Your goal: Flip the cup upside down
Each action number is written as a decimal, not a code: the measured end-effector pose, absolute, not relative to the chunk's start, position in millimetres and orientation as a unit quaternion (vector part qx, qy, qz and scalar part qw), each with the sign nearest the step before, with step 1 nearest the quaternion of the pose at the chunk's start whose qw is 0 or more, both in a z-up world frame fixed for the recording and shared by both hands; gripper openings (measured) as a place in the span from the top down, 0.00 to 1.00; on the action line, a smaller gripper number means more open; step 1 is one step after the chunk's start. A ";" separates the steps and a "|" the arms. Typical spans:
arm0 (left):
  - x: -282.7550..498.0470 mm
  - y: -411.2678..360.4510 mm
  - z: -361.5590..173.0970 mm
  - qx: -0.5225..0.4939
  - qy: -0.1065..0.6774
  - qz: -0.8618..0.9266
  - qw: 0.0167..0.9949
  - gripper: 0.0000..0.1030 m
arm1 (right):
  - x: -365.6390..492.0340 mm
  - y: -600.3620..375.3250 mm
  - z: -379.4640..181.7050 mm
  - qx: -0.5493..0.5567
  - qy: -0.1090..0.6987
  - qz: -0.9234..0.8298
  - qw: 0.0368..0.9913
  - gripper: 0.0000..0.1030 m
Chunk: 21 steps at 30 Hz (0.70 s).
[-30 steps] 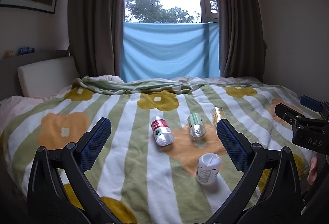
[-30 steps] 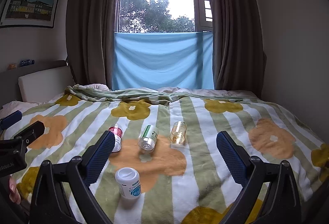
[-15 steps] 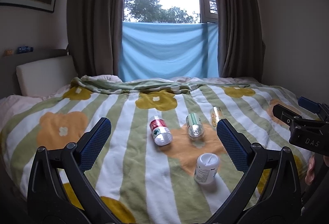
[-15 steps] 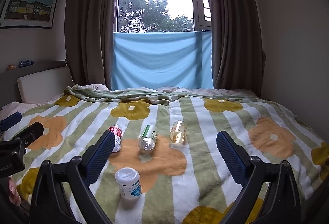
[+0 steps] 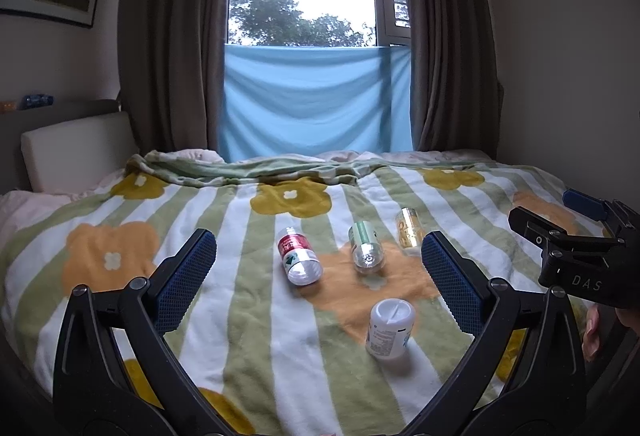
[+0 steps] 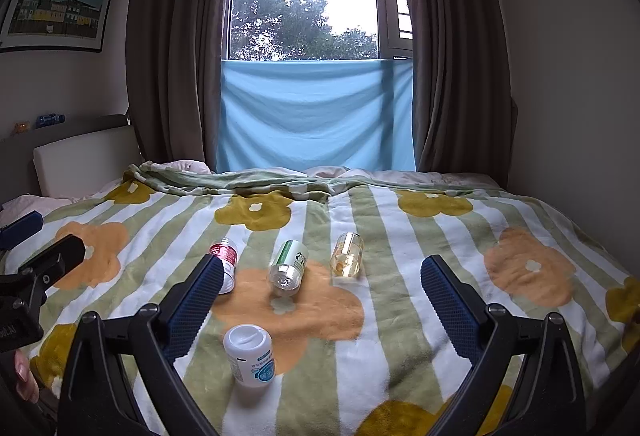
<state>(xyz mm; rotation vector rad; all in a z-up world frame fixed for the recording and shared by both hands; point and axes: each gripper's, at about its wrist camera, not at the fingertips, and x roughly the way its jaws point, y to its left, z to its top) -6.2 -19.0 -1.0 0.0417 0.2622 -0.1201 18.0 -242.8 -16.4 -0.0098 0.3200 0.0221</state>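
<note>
- The left gripper (image 5: 318, 268) hovers above the striped flower blanket (image 5: 240, 316) with its jaws spread wide and nothing between them; the right gripper (image 6: 322, 292) is likewise spread and empty.
- No plain cup shows; four small containers sit on the blanket. Three lie on their sides in a row: a red-labelled bottle (image 5: 298, 256), a green-labelled bottle (image 5: 366, 248) and a clear amber-tinted container (image 5: 408, 230).
- The fourth, a white container (image 5: 390, 328), stands nearest the cameras. Which one counts as the cup I cannot tell; the white one is my guess.
- Judging by how things lie, the task has hardly begun: nothing is gripped, and both grippers are well apart from every container. Reaching, grasping, turning over and setting down all remain.
- The right wrist view shows the white container's (image 6: 250, 356) blue label and the amber container's (image 6: 347, 254) open end, unclear from the left.
- The left wrist view shows the red-labelled bottle whole; in the right view a blue finger pad (image 6: 196, 304) partly hides it.
- Each view catches the other gripper at its edge, with a fingertip of the person beneath.
</note>
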 end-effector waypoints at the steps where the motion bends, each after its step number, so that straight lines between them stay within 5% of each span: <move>1: -6.6 -18.8 -0.8 0.022 0.131 -0.060 0.989 0.01 | 17.9 -242.2 -16.3 -0.005 0.159 0.011 0.987 0.04; 21: -15.0 -17.8 4.6 0.024 0.102 -0.042 0.994 0.00 | 23.5 -236.5 -22.2 -0.011 0.157 0.015 0.987 0.04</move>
